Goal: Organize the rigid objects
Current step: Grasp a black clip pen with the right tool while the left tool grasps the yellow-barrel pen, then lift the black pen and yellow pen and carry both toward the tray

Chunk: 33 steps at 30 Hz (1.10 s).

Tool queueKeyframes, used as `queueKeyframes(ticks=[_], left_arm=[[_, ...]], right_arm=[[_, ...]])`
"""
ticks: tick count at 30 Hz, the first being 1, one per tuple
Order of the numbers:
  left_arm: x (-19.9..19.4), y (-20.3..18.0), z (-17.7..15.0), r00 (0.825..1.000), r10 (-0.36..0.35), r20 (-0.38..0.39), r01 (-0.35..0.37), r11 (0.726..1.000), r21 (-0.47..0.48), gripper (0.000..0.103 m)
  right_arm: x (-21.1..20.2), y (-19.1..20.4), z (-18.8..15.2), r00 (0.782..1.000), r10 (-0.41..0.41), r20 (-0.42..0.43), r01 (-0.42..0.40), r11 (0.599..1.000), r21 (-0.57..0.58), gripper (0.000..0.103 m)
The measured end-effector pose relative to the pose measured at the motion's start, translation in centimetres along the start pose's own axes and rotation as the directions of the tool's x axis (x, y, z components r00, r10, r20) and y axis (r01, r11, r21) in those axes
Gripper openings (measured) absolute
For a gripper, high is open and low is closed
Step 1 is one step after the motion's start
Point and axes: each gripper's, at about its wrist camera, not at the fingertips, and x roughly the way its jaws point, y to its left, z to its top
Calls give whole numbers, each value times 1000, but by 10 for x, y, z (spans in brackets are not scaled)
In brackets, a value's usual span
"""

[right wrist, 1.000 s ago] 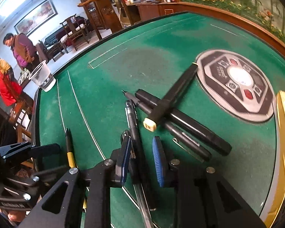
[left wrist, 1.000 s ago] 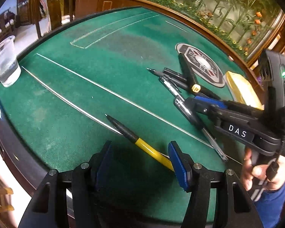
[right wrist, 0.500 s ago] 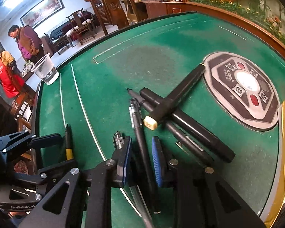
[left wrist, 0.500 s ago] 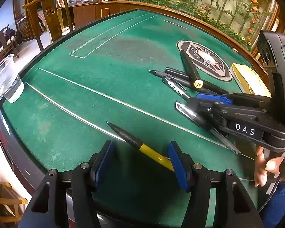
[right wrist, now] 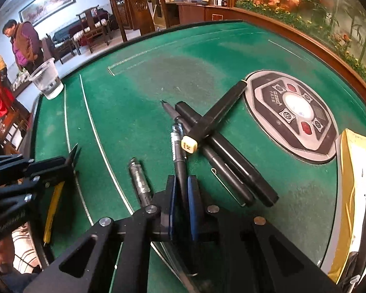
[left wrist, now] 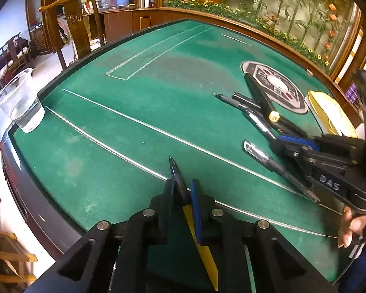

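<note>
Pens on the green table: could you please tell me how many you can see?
6: the yellow pen in the left gripper, a thin black pen in the right gripper, a clear pen loose between them, and three black markers piled by the control panel. More may be hidden.

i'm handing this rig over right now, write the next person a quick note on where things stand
Left claw: shut on the yellow-and-black pen, tip pointing forward over the green table.
Right claw: shut on a black pen at the edge of the pile.
Pile: three black markers crossed beside the round control panel; a clear-barrel pen lies loose left of the right claw.
Plastic cup stands at the far left edge.
Done: both pens gripped. Left: place them, then sort the rest.
</note>
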Motion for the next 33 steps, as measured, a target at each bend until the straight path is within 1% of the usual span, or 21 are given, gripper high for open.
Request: queueKeyframes(ticks=[4, 6, 9, 12, 16, 21, 23, 25, 26, 29, 33], left_arm=[[-6, 2, 1, 1000, -9, 21, 9, 1000, 1, 13], [-6, 3, 3, 1000, -14, 23, 14, 1000, -1, 13], [-1, 1, 4, 1000, -4, 15, 4, 1000, -2, 13], [4, 0, 5, 1000, 7, 8, -7, 1000, 0, 13], [6, 0, 4, 1000, 18, 6, -19, 1000, 6, 13], [5, -7, 0, 998, 59, 6, -59, 997, 49, 14], [5, -13, -3, 996, 88, 21, -90, 992, 84, 14], [4, -15, -5, 995, 97, 39, -100, 992, 83, 14], [3, -15, -5, 995, 94, 41, -97, 992, 80, 13], [-2, -12, -3, 997, 60, 51, -63, 996, 59, 13], [-16, -8, 3, 997, 12, 76, -15, 999, 38, 12]], right_arm=[[-15, -7, -2, 999, 24, 30, -24, 999, 22, 8], [-18, -8, -3, 999, 35, 30, -35, 999, 18, 8], [-15, -8, -7, 999, 30, 14, -30, 999, 13, 8], [-7, -8, -9, 1000, 23, -19, -23, 1000, 0, 8], [-2, -8, -10, 1000, 9, -29, -9, 1000, 4, 9], [-1, -5, -11, 1000, -12, -10, 12, 1000, -10, 9], [-1, -3, -11, 1000, -27, -9, 27, 999, -22, 9], [-1, -2, -11, 999, -37, -5, 37, 999, -17, 9], [-1, -1, -11, 999, -41, -4, 41, 999, -17, 9], [-4, -3, -11, 1000, -14, 0, 14, 1000, 5, 8], [-19, -4, -9, 999, 17, 40, -18, 1000, 23, 8]])
